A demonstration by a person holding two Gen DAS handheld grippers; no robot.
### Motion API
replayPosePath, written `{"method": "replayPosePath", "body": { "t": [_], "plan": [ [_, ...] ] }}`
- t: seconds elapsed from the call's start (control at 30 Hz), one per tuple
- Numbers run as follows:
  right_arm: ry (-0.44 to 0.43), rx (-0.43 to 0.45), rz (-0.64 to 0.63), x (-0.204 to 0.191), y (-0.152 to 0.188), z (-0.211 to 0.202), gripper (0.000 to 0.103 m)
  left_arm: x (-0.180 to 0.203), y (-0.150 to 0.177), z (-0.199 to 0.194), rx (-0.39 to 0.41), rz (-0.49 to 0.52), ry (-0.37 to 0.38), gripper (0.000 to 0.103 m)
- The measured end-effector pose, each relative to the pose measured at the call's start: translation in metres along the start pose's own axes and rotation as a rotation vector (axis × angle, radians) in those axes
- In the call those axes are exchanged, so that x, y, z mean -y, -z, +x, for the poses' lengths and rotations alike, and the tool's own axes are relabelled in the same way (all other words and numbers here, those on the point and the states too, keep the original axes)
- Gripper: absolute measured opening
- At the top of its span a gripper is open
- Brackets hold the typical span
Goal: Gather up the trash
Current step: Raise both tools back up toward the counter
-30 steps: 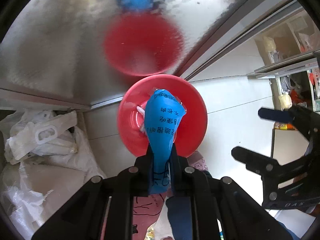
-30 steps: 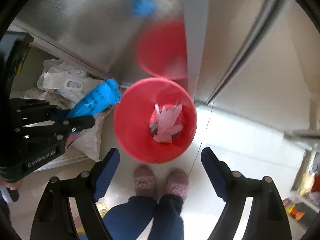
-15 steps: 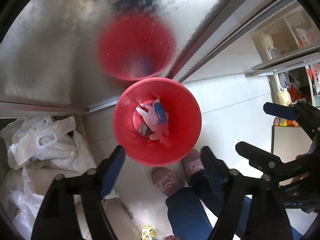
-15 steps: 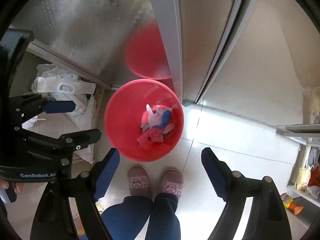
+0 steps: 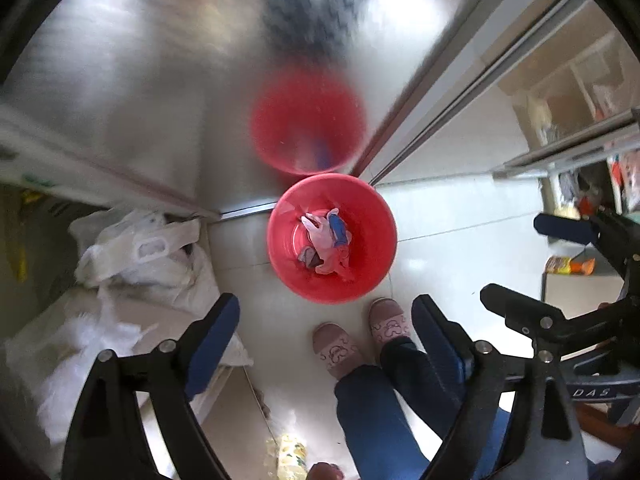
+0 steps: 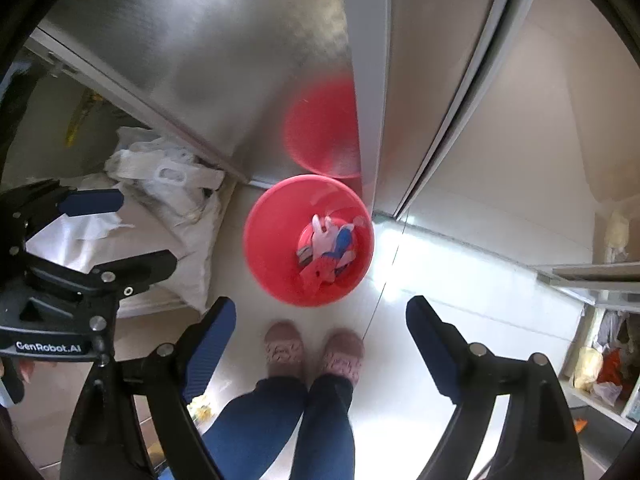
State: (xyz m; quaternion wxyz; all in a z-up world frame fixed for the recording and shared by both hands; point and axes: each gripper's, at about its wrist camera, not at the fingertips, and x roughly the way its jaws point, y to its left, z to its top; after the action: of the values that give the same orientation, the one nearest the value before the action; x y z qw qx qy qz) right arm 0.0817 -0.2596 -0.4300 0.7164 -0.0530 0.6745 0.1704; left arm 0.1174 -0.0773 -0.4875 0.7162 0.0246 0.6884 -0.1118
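A red bin point(image 5: 370, 208) stands on the white floor against a steel cabinet, and it also shows in the right wrist view point(image 6: 272, 232). Inside lie a blue wrapper point(image 5: 338, 230), pale plastic and other scraps; the blue wrapper shows in the right view too point(image 6: 342, 240). My left gripper point(image 5: 324, 332) is open and empty, high above the bin. My right gripper point(image 6: 320, 328) is open and empty, also above the bin. Each gripper shows at the edge of the other's view.
The steel cabinet front point(image 5: 160, 80) mirrors the bin. White plastic bags point(image 5: 148, 248) are piled to the left. The person's pink slippers point(image 6: 312, 352) stand just in front of the bin. Shelves with packets point(image 5: 580, 208) stand at the right.
My left gripper opened and the blue wrapper dropped into the red bin. Both grippers have since risen, so the bin looks smaller.
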Motion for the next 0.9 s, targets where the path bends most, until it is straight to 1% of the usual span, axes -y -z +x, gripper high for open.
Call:
{"method": "replayPosePath", "body": {
  "t": [0.1,0.17,0.23,0.33,0.43,0.5,0.57,0.67,0.7,0.73,0.77,0.83,0.9],
  "plan": [
    [-0.039,0.008,0.008,-0.005,0.001,-0.035,0.086,-0.002,0.008,-0.039,0.017,-0.034,0.011,0.092],
    [-0.04,0.021,-0.021,-0.012,0.002,-0.059,0.086,0.001,0.012,-0.068,0.02,-0.047,-0.001,0.095],
    [-0.041,0.034,-0.05,-0.02,0.002,-0.085,0.087,0.004,0.017,-0.1,0.04,-0.045,-0.016,0.103],
    [-0.036,0.057,-0.077,-0.027,0.0,-0.122,0.087,0.009,0.023,-0.144,0.073,-0.049,-0.033,0.103],
    [-0.038,0.075,-0.106,-0.033,-0.003,-0.156,0.091,0.016,0.027,-0.182,0.09,-0.047,-0.059,0.103],
    [-0.01,0.098,-0.138,-0.038,-0.005,-0.178,0.092,0.02,0.03,-0.205,0.11,-0.044,-0.09,0.103],
    [0.012,0.133,-0.162,-0.042,-0.009,-0.199,0.092,0.019,0.031,-0.227,0.129,-0.071,-0.116,0.103],
    [0.005,0.191,-0.173,-0.045,-0.018,-0.232,0.093,0.013,0.033,-0.261,0.173,-0.123,-0.084,0.103],
    [-0.001,0.208,-0.179,-0.046,-0.02,-0.241,0.095,0.011,0.033,-0.271,0.19,-0.135,-0.087,0.103],
    [-0.004,0.222,-0.188,-0.049,-0.022,-0.249,0.101,0.009,0.033,-0.281,0.208,-0.144,-0.101,0.103],
    [-0.007,0.243,-0.2,-0.052,-0.024,-0.258,0.102,0.006,0.032,-0.29,0.22,-0.153,-0.118,0.103],
    [-0.01,0.263,-0.207,-0.06,-0.028,-0.273,0.102,0.0,0.028,-0.307,0.247,-0.185,-0.141,0.103],
    [-0.026,0.279,-0.223,-0.066,-0.035,-0.282,0.102,-0.007,0.025,-0.322,0.287,-0.217,-0.134,0.103]
  ]
}}
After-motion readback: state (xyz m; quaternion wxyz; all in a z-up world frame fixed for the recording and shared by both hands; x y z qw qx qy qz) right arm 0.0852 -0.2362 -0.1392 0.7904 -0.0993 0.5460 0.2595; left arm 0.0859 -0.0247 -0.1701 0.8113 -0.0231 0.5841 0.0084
